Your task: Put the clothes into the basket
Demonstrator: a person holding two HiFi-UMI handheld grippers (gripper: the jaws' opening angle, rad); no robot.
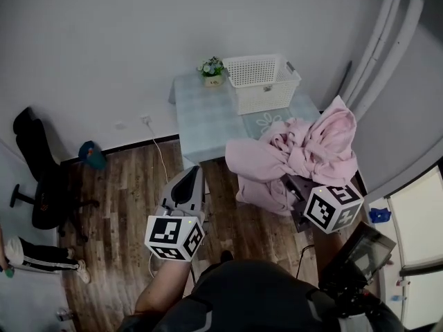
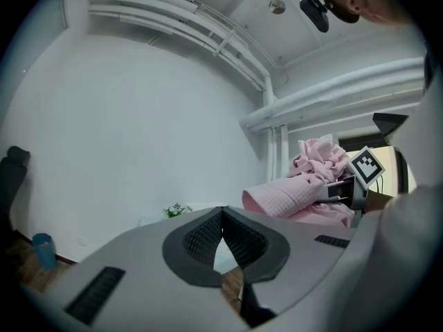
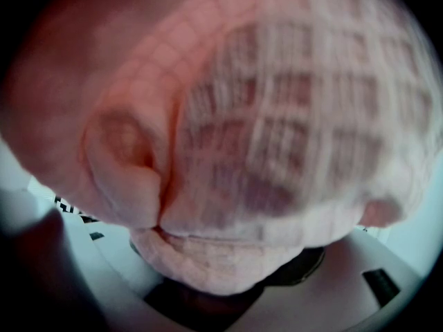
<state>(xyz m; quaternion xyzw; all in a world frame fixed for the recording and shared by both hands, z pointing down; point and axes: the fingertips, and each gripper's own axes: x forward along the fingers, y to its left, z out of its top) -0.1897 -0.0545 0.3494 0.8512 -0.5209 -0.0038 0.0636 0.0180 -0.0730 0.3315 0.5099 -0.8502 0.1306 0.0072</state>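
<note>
The right hand-held gripper (image 1: 299, 187) is clenched on the bunched pink garment (image 1: 304, 151), which is heaped over the near right corner of the surface (image 1: 204, 126). The basket (image 1: 268, 97) stands just beyond, ahead and slightly left (mouth up, nothing above it). The left hand-held gripper (image 1: 185, 187), closed on nothing, hangs farther off. A flower pot (image 1: 212, 71) sits just beside the basket's left wall.

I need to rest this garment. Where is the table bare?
Bare: the left half of the table, in front of the flower pot and left of the white basket, which looks empty. Crowded: the right front, hidden behind the pink garment.
</note>
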